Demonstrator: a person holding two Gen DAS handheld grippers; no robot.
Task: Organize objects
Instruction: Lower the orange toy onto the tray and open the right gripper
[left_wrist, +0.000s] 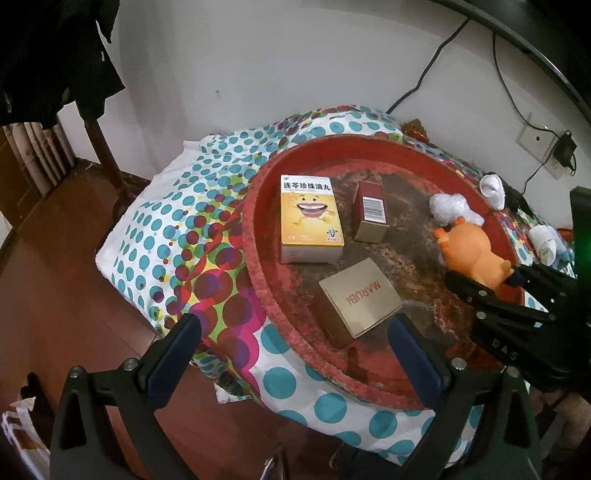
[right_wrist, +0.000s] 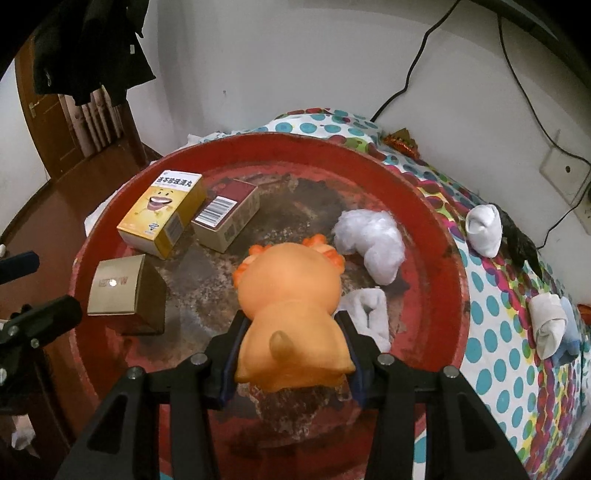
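Note:
An orange toy animal (right_wrist: 291, 295) hangs just above the round red tray (right_wrist: 443, 236), and my right gripper (right_wrist: 291, 319) is shut on its body. On the tray lie a yellow box with a smiling face (left_wrist: 310, 218), a dark red box with a barcode (left_wrist: 371, 210) and a gold box (left_wrist: 360, 299). My left gripper (left_wrist: 295, 332) stands open over the tray's near rim (left_wrist: 258, 236). The gold box lies just beyond its fingertips and is not touched. A white fluffy wad (right_wrist: 369, 240) and a white sock (right_wrist: 369, 314) lie by the toy.
The tray rests on a dotted cloth (left_wrist: 155, 229) over a low table by the wall. Two rolled white socks (right_wrist: 484, 229) (right_wrist: 550, 325) and a black item (right_wrist: 521, 247) lie on the cloth to the right. Cables run to a wall socket (left_wrist: 535, 144). Wooden floor lies left.

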